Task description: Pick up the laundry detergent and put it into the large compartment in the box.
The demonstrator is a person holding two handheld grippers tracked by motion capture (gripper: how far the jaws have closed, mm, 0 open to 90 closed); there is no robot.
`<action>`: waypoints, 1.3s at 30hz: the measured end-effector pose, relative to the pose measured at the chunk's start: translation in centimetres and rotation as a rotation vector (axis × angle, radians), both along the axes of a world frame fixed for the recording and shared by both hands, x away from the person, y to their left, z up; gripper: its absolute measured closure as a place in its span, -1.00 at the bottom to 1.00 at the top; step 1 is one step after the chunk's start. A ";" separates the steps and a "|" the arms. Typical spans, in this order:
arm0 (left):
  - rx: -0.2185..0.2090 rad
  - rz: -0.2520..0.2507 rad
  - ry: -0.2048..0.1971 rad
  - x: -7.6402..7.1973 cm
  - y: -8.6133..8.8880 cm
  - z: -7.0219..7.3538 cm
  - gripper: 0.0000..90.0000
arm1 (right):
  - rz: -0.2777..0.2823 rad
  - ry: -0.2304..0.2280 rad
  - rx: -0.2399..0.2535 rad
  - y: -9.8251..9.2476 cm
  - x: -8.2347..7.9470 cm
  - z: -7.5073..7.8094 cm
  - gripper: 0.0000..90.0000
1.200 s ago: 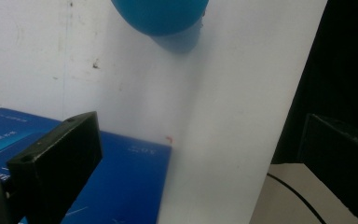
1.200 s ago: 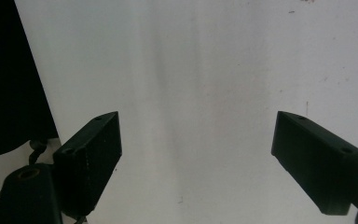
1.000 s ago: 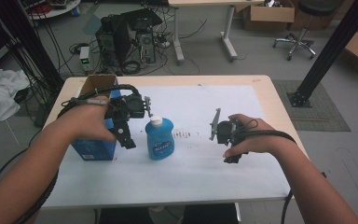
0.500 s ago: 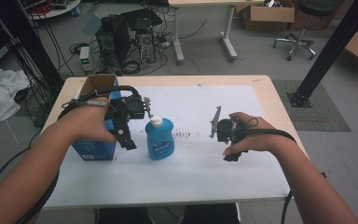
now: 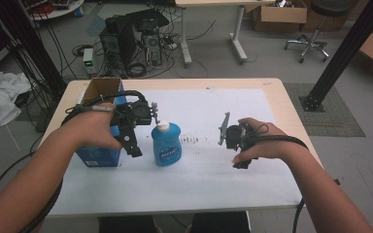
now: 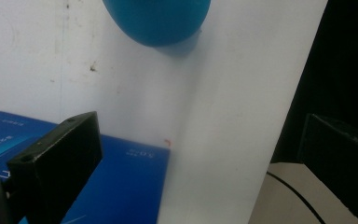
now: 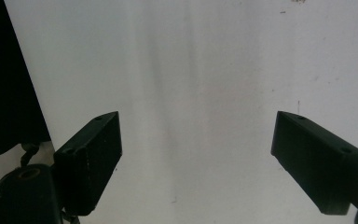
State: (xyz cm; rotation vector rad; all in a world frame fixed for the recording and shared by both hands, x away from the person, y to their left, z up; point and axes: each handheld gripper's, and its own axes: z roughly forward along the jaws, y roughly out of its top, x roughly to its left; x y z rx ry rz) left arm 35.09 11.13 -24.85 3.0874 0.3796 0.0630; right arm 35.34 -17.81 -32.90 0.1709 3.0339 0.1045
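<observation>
— Blue plastic, that bottle (image 5: 165,144): it stands upright on the white sheet (image 5: 199,174) covering the worktop, near the middle-left, with its white cap on top. Has anything shifted in the last second?

— Hardly. Against the earlier high views, both hands sit in practically the same places and the bottle has not moved. I read that as a pause before any grasp; nothing has been picked up.

— Where is the left tool (image 5: 135,127)?

— Just left of the bottle, close beside it but apart, hovering over the near-right corner of the blue box (image 5: 97,155). Its own view shows the jaws spread wide with nothing between them, the box under the left jaw and the bottle's rounded base (image 6: 157,21) farther off at the top edge.

— And the right tool (image 5: 229,133)?

— Well apart from the bottle, to its right, over bare white sheet. Its jaws are released too, wide apart and empty in the right gripper view.

— So what would come next?

— My guess: the left tool is the nearer one, so it would swing right to bracket the bottle's body.
</observation>
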 end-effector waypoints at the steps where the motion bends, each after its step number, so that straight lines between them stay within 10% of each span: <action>1: -0.004 0.001 0.000 -0.1 -0.1 0.1 -0.99 | 0.001 0.001 0.004 0.0 0.0 0.0 -0.64; 39: -0.015 0.069 0.015 1.2 -3.1 1.5 -0.99 | 0.036 -0.010 0.020 0.2 -0.3 0.1 -0.64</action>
